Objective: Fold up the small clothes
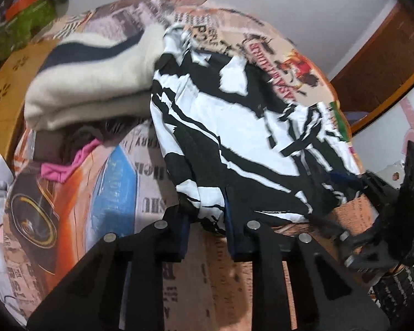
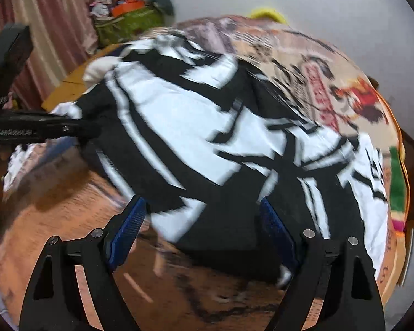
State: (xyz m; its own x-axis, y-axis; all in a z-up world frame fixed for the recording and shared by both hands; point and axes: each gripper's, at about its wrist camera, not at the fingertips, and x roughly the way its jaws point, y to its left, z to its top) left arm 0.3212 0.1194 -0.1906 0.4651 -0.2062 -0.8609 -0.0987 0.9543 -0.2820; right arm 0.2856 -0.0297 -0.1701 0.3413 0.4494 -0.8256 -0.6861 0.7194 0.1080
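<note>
Left gripper (image 1: 207, 215) pinches soft striped garment (image 1: 234, 127) (black-white); cream knit (image 1: 91, 82) folded.

Left gripper (image 1: 207, 215) pointing steeply downward, jaws standing narrow, pads pinching a fold of cloth between them, right gripper (image 2: 204, 220) angling steeply downward, jaws standing wide apart, blue pads (image 2: 127, 229) gripping nothing.

We are seeing the patterned garment (image 1: 234, 138) lying spread on the printed bedcover (image 1: 118, 193); the folded sweater (image 1: 91, 82) is sitting on the cover just to its left, on a heap of smaller clothes (image 1: 69, 160); the left gripper (image 1: 207, 220) is sitting at the garment's near edge; the right gripper (image 2: 204, 220) is straddling its near edge farther right.
</note>
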